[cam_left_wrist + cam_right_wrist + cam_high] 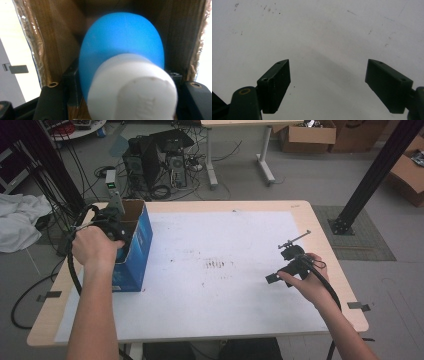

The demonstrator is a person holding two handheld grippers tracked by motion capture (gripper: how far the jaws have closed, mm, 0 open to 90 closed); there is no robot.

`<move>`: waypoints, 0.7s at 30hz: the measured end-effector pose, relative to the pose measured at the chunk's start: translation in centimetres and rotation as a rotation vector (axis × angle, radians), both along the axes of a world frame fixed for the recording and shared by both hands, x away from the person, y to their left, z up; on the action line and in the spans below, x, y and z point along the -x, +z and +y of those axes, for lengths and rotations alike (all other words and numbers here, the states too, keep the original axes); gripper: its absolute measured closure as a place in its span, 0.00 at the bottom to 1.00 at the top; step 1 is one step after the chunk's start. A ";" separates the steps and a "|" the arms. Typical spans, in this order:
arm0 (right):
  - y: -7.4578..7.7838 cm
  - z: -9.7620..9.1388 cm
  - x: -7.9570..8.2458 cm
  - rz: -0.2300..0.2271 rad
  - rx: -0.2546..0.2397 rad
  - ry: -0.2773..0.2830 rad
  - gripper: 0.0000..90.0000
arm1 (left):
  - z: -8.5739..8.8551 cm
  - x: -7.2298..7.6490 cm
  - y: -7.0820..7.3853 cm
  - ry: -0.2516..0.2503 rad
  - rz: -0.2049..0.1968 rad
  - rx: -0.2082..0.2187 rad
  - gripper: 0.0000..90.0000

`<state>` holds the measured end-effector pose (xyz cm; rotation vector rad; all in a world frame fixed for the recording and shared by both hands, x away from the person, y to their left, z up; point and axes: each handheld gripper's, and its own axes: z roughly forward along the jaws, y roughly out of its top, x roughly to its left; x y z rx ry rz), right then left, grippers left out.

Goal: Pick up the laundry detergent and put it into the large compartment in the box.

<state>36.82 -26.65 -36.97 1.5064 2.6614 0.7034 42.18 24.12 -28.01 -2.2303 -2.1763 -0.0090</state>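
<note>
A blue cardboard box [134, 249] stands open-topped at the table's left edge. My left gripper [114, 224] reaches down into it. In the left gripper view a rounded blue object [120, 40] with a thick white cap [132, 87] sits between the black jaws, and my left gripper [125, 82] is shut on it, with the box's brown inner walls [57, 37] on both sides. At the right side of the table my right gripper [281, 266] hovers low over the white sheet [225, 235]. In its own view my right gripper [328, 75] stands open with nothing between the jaws.
The white sheet [312, 30] covers most of the wooden table [45, 320] and carries small dark marks in the middle. Behind the table are a computer tower [150, 162] with cables, a black post [370, 180] and cardboard boxes [307, 135]. A white cloth [20, 220] lies far left.
</note>
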 end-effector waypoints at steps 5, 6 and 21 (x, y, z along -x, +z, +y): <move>0.2 0.1 0.0 -0.006 -0.002 0.004 0.23 | 0.0 0.1 0.1 0.003 0.000 -0.004 0.41; 0.2 0.1 0.0 -0.005 -0.001 0.002 0.23 | 0.0 0.1 0.1 0.006 -0.002 -0.003 0.41; 0.3 0.0 0.0 -0.006 -0.001 0.005 0.23 | 0.0 0.3 0.6 0.017 0.000 -0.006 0.34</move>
